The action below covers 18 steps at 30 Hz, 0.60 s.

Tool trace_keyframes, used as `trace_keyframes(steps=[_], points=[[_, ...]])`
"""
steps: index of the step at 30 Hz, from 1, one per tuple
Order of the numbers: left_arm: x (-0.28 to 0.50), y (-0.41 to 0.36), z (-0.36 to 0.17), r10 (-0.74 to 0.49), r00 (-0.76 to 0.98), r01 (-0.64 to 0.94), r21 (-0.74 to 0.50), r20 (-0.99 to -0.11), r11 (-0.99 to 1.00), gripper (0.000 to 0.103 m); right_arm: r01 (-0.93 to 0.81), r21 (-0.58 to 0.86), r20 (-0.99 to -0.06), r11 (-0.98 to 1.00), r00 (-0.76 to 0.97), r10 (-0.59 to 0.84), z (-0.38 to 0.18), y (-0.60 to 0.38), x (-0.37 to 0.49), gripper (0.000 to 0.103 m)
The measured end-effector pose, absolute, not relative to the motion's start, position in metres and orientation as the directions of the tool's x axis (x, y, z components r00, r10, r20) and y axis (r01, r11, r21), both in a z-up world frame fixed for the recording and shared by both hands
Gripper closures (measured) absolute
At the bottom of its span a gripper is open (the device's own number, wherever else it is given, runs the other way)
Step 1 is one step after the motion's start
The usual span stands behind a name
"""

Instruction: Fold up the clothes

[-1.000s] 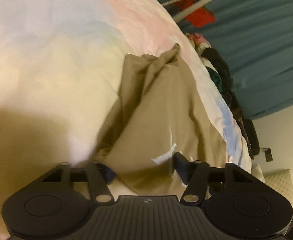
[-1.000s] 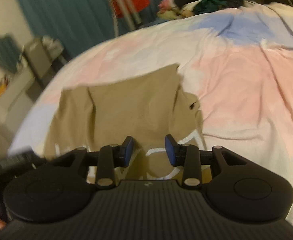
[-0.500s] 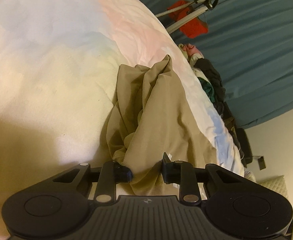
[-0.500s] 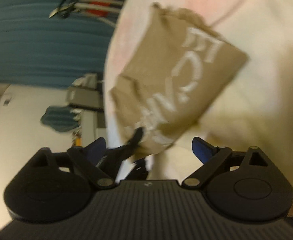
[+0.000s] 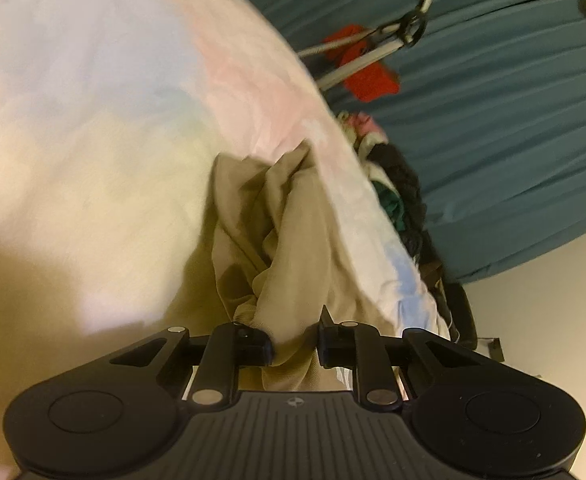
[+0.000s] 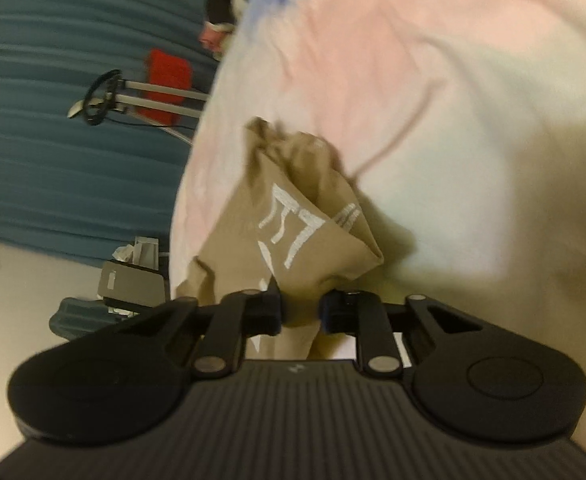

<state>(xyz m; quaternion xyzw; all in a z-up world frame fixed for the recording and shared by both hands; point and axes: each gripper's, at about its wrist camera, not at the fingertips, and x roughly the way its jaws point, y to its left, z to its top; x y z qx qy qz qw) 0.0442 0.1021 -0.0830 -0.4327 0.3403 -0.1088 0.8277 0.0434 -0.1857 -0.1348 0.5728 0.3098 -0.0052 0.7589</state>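
Note:
A tan T-shirt (image 5: 289,240) with white lettering (image 6: 289,228) hangs bunched over a bed with a pastel pink, blue and yellow cover (image 5: 93,120). My left gripper (image 5: 295,346) is shut on a gathered edge of the shirt, which droops away from the fingers toward the bed. My right gripper (image 6: 301,312) is shut on another edge of the tan T-shirt (image 6: 245,236), with the printed side facing the camera. The cloth between each pair of fingers hides the pads.
A pile of dark and coloured clothes (image 5: 397,184) lies at the bed's far edge. A teal curtain (image 5: 513,120) stands behind, with a red item on a metal stand (image 5: 369,68). A dark box (image 6: 133,280) sits on the floor beside the bed.
Both grippers closed from open onto the shirt's edges. The shirt went from lying spread on the bed to lifted and bunched, hanging from both grippers.

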Motion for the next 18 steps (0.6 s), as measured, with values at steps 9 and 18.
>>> trace_keyframes(steps=[9, 18], points=[[0.040, 0.057, -0.028, -0.596, 0.680, -0.035, -0.831, -0.427, 0.555, 0.083, 0.303, 0.880, -0.394, 0.365, 0.896, 0.205, -0.058, -0.227, 0.000, 0.087], [0.123, -0.100, 0.020, -0.709, 0.459, -0.065, -0.817, -0.535, 0.573, 0.083, 0.414, 0.836, -0.458, 0.361, 0.888, 0.043, -0.006, -0.358, 0.002, 0.088]])
